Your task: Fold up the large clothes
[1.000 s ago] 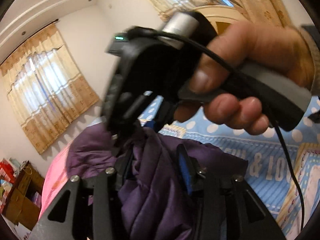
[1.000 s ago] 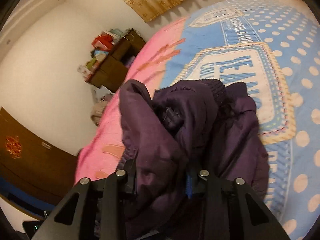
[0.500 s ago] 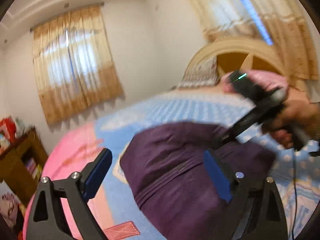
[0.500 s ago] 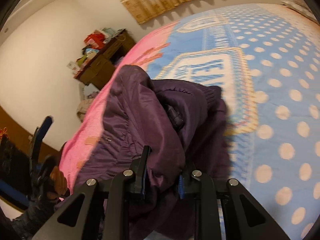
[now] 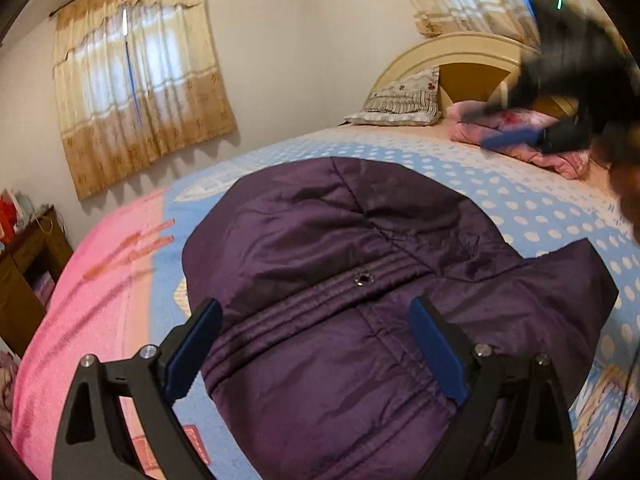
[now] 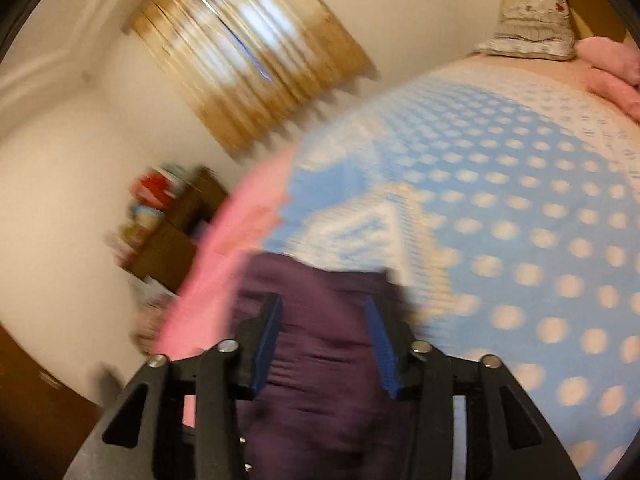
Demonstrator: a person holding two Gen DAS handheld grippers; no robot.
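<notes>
A bedroom is shown, with a bed (image 5: 500,200) covered in a blue, white-dotted spread edged in pink, an arched wooden headboard (image 5: 472,64) behind a striped pillow (image 5: 400,100), and pleated beige curtains (image 5: 136,92) over the window; a glossy, quilted purple jacket (image 5: 340,280) is laid in a folded mound on the spread, a metal snap (image 5: 363,279) set in its stitched waistband; the left gripper (image 5: 316,348) is seen above the jacket with its blue-padded jaws spread wide and nothing between them; in the blurred right wrist view the right gripper (image 6: 322,344) is also parted, over the jacket's edge; only that view shows the cluttered wooden shelf (image 6: 176,220) clearly; a crumpled pink blanket (image 5: 520,136) is visible by the pillow
</notes>
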